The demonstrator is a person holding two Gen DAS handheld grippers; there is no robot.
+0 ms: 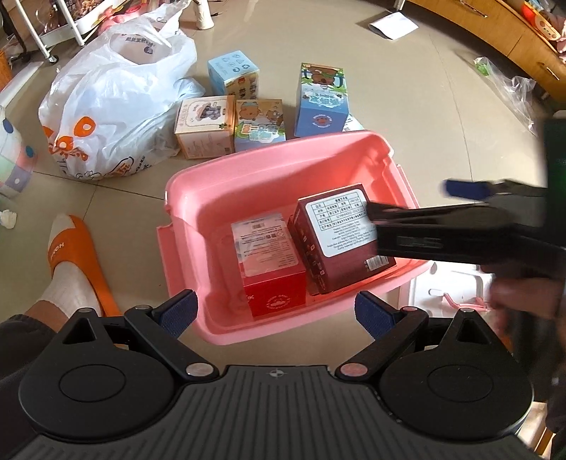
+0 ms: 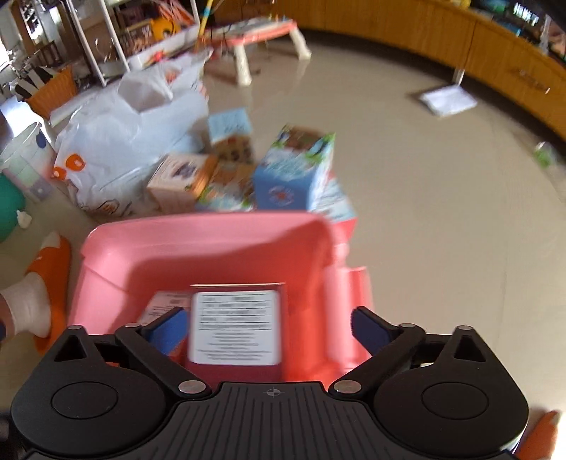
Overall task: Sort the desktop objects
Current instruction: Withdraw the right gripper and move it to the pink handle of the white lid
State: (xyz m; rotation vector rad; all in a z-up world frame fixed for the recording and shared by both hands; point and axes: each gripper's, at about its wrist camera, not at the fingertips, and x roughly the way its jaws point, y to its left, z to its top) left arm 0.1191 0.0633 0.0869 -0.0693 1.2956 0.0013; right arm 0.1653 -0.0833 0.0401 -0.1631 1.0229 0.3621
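Note:
A pink plastic bin sits on the tiled floor, also in the right wrist view. Inside lie a red box and a dark maroon box with a white label. My left gripper is open and empty above the bin's near edge. My right gripper is open just above the maroon box, fingers either side and apart from it. It reaches in from the right in the left wrist view. Several cartoon boxes stand behind the bin: beige, light blue, tall blue, small orange-blue.
A white plastic bag lies left of the boxes. A foot in an orange slipper is left of the bin. A white lid lies right of the bin. A wooden cabinet runs along the far right. A paper sheet lies on the floor.

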